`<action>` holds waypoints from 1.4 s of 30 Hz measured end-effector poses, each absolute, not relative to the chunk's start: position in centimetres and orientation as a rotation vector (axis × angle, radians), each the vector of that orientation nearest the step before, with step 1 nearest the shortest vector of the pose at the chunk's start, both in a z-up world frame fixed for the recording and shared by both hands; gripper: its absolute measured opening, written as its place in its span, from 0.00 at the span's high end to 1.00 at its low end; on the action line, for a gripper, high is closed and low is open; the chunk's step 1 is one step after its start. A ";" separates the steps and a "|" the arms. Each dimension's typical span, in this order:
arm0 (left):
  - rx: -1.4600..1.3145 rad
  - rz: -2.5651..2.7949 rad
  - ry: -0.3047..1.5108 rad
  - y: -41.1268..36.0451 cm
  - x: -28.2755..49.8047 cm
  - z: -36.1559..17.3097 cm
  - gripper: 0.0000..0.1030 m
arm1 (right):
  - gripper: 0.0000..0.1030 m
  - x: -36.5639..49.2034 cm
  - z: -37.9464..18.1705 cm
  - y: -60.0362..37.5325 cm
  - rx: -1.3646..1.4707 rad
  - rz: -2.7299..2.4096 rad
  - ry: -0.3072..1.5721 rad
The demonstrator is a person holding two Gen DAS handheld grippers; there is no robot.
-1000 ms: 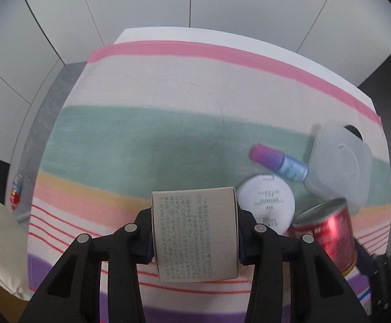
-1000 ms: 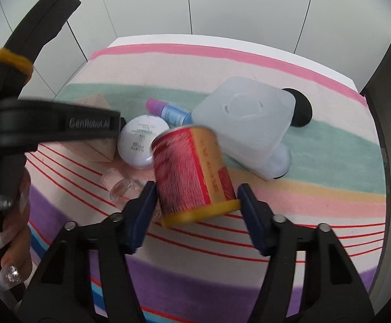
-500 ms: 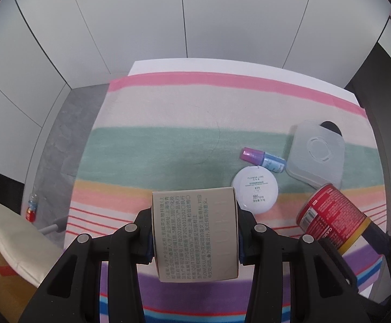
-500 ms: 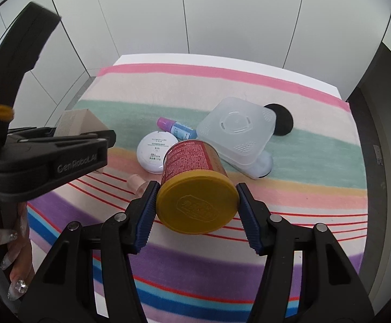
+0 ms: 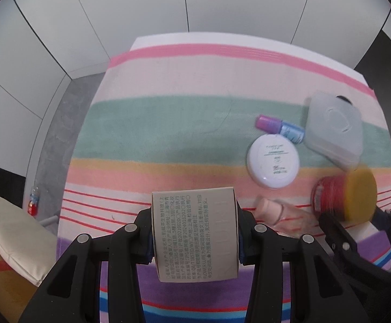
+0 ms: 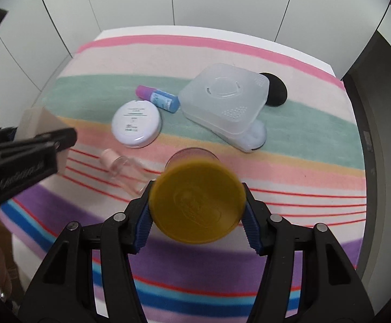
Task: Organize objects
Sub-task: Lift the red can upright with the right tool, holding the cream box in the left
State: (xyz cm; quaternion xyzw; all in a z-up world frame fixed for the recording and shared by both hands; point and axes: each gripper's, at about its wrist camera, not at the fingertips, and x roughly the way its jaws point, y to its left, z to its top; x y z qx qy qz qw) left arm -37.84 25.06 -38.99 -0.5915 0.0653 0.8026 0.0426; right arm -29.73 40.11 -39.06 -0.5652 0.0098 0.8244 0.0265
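Here both tools are loaded and held above the striped table (image 6: 316, 145). The left tool (image 5: 195, 235) pinches a box (image 5: 194, 232) across its narrow sides; the right tool (image 6: 197, 207) pinches a can (image 6: 196, 202) on its round wall, with the yellow lid facing the camera.

The can is the likelier thing to go wrong. Its wall is curved and smooth, so the pads meet it along thin lines only, and the blur on it suggests it is moving quickly; a jerk or a slack squeeze could let it roll out of the grip and drop onto the clear bottle (image 6: 122, 168) lying just below it. The two tools are also near each other, so a careless swing could knock the box against the can. On the table the compact (image 6: 136, 123), the blue bottle (image 6: 160, 99) and the plastic case (image 6: 225, 99) lie close together, touching or nearly so, leaving little room to set anything down among them.

The can's long axis runs along the fingers, lid toward the wrist and base pointing away, tipped down at the table. The box's long axis likewise runs along the left fingers, printed face up.
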 end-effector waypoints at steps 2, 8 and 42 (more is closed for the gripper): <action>-1.826 2.448 0.199 24.9 -38.1 -39.7 0.57 | 0.40 -30.5 -39.7 40.1 -1.763 2.544 0.043; -1.857 2.433 0.190 24.8 -38.4 -41.3 0.57 | 0.44 -31.6 -41.1 40.5 -1.794 2.525 0.089; -1.814 2.456 0.206 24.2 -37.6 -39.5 0.57 | 0.13 -30.3 -38.7 41.1 -1.583 2.643 0.049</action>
